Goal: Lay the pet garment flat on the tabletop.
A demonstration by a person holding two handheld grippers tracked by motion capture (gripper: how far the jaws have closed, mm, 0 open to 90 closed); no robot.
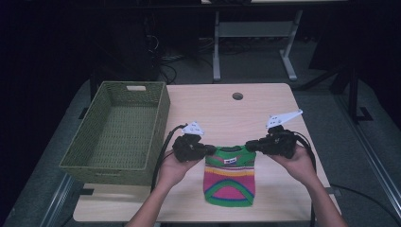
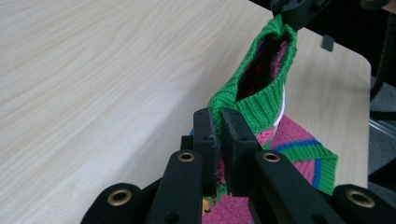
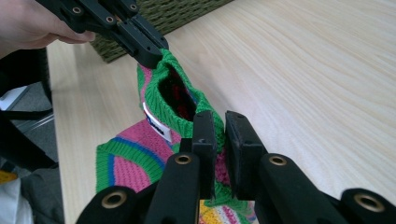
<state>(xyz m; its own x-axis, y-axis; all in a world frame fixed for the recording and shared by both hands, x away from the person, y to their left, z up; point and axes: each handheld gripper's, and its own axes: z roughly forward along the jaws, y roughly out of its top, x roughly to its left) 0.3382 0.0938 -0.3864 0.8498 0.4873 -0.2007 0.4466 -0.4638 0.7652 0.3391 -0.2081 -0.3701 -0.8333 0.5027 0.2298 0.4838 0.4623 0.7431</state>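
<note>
The high view is looking dim, with darkness swallowing the room around the lit table. Both gripper views are showing brighter, even light on the wood, while the nearest black jaws are blurring slightly.

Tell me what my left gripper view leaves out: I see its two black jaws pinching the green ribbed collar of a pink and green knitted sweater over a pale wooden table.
Observer: The right gripper is shut on the other shoulder of the small striped knitted sweater, so the left gripper and the right one stretch the collar between them.
Operator: Say what else is on the table.
Observer: An olive-green woven rectangular basket stands on the left part of the light wooden table.
Operator: Report what the garment's front shows.
Observer: A small white label sits just under the collar; the sweater's lower hem lies near the table's front edge.
</note>
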